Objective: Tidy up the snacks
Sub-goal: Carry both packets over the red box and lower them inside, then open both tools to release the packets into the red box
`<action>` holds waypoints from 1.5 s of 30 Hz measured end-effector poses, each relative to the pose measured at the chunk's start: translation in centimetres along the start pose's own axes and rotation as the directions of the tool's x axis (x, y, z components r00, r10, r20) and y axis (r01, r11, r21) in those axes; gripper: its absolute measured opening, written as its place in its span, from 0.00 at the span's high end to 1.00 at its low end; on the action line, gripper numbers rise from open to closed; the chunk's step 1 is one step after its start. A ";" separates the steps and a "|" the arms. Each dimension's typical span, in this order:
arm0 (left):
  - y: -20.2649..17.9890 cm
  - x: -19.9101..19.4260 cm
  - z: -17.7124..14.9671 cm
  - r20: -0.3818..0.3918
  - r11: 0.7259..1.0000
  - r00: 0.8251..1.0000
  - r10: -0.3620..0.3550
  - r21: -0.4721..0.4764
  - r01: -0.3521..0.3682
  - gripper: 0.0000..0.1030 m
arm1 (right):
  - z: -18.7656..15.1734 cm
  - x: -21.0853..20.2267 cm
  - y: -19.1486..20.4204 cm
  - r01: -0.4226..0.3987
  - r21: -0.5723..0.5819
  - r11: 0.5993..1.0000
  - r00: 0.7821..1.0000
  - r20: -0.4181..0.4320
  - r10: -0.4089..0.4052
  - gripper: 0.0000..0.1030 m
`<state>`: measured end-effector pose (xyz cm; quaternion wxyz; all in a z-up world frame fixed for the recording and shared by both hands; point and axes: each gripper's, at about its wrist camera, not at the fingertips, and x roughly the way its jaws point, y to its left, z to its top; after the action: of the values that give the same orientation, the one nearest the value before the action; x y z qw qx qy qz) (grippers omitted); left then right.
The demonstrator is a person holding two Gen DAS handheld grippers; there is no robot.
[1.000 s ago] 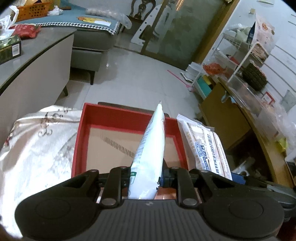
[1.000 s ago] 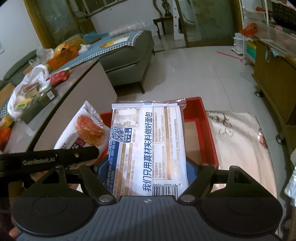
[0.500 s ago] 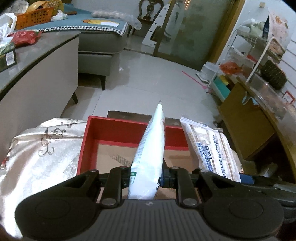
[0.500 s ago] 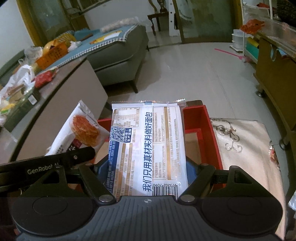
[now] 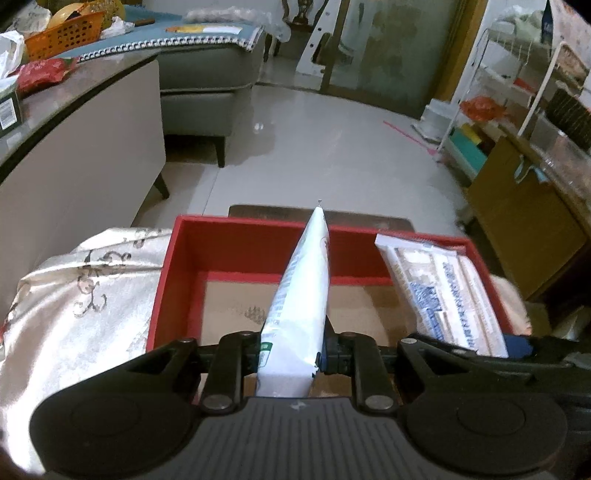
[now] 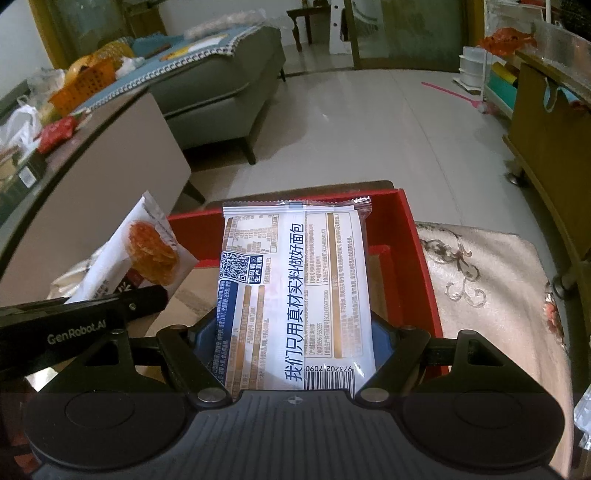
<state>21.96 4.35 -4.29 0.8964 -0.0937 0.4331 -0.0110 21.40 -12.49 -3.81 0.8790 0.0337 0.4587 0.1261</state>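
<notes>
My left gripper [image 5: 290, 354] is shut on a white snack packet [image 5: 301, 295], held edge-on above the red box [image 5: 240, 251]. In the right wrist view the same packet [image 6: 147, 254] shows a picture of a round cracker. My right gripper [image 6: 293, 332] is shut on a white bread packet [image 6: 295, 288] with blue and gold print, held flat over the red box [image 6: 417, 258]. The bread packet also shows in the left wrist view [image 5: 443, 291], at the box's right side. The box's cardboard-brown bottom shows under both packets.
The red box stands on a surface covered with a cream patterned cloth [image 5: 85, 302], which also shows in the right wrist view [image 6: 487, 288]. A grey-topped counter [image 5: 74, 110] with snacks and an orange basket [image 5: 62, 33] is to the left. A sofa [image 6: 221, 85], tiled floor and a wooden cabinet [image 6: 546, 122] lie beyond.
Both grippers have moved forward over the red box with their packets; the box now fills more of both views and its bottom shows more.
</notes>
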 end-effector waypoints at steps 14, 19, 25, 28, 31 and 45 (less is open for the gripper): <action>0.1 2.1 -0.9 -0.045 0.998 0.997 0.055 0.015 -0.054 0.85 | -0.1 2.0 0.9 0.061 -0.073 0.995 0.998 -0.004 -0.062 0.20; 0.1 2.2 -1.1 -0.045 0.996 0.996 0.080 0.033 -0.078 0.85 | -0.4 2.3 1.3 0.093 -0.116 0.989 0.996 -0.001 -0.093 0.20; 0.2 1.9 -1.2 -0.045 0.995 0.995 0.094 0.047 -0.092 0.78 | -0.2 2.2 1.2 0.118 -0.121 0.986 0.993 -0.004 -0.120 0.19; 0.0 1.4 -1.1 -0.026 0.992 0.994 0.109 0.065 -0.107 0.70 | -0.1 1.8 1.1 0.127 -0.114 0.985 0.992 0.011 -0.126 0.18; -0.1 0.7 -1.0 -0.003 0.990 0.993 0.120 0.076 -0.119 0.58 | 0.0 1.1 1.0 0.134 -0.112 0.985 0.991 0.025 -0.132 0.17; -0.2 -3.4 -1.2 0.077 0.986 0.987 0.138 0.086 -0.144 0.33 | -0.5 -3.2 1.7 0.114 -0.096 0.989 0.991 0.084 -0.106 0.16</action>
<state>18.93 4.27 -2.30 0.9130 -0.0222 0.4057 0.0360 18.93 -11.73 -1.20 0.9025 -0.0309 0.4181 0.0988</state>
